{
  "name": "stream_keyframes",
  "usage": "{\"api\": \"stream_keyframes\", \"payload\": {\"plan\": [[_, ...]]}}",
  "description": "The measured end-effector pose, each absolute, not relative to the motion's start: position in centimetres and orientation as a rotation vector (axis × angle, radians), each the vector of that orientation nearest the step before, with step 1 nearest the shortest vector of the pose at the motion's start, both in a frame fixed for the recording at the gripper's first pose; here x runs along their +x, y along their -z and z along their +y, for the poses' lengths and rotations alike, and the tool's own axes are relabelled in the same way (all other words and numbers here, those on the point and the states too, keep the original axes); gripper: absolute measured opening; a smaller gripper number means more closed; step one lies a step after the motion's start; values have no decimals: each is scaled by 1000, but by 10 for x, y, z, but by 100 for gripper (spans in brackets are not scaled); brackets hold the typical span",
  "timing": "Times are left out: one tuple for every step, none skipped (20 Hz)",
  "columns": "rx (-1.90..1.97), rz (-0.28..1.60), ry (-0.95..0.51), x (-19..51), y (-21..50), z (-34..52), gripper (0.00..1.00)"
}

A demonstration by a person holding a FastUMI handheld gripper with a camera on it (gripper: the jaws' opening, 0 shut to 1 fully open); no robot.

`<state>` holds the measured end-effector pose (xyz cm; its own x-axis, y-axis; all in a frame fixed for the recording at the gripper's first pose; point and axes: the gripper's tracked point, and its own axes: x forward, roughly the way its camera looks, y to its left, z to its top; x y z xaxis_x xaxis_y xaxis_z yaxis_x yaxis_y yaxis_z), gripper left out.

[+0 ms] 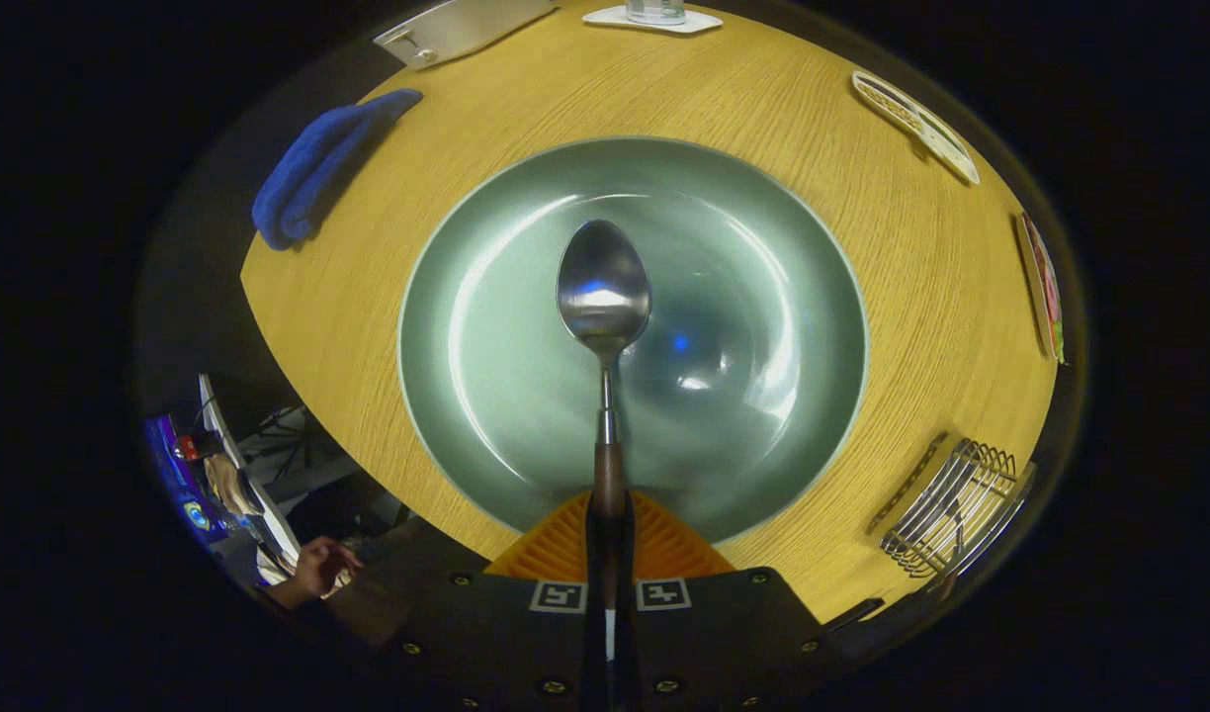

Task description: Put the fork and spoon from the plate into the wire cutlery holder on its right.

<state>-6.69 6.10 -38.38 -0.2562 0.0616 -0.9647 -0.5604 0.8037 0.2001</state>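
1. The gripper (606, 514) is clamping the spoon (603, 297) by its handle, both fingers pressing.
2. The bowl end is projecting ahead over the plate (486, 396), seemingly for carrying.
3. The wire holder (956, 509) is standing rightward.

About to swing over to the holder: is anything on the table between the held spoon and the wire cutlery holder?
Nothing visible. The fingers grip the spoon by its handle above the plate; bare table lies between the plate and the wire cutlery holder.
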Motion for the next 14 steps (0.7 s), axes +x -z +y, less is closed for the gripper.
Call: {"api": "stream_keyframes", "payload": {"plan": [[-393, 1742, -632, -68, 383, 59, 4], [-399, 1737, -641, -66, 380, 58, 4], [-407, 1733, -650, -64, 375, 57, 4], [-422, 1735, -659, -63, 369, 54, 4], [-440, 1739, -672, -62, 361, 48, 4], [-470, 1741, -689, -61, 354, 41, 4], [-494, 1728, -700, -55, 347, 36, 4], [-521, 1723, -701, -52, 341, 29, 4], [-533, 1719, -702, -49, 335, 22, 4], [-530, 1720, -705, -46, 330, 18, 4], [-513, 1728, -702, -45, 326, 15, 4], [-497, 1732, -696, -43, 323, 12, 4], [-488, 1727, -691, -40, 321, 8, 4], [-504, 1723, -689, -37, 314, 2, 4]]}}
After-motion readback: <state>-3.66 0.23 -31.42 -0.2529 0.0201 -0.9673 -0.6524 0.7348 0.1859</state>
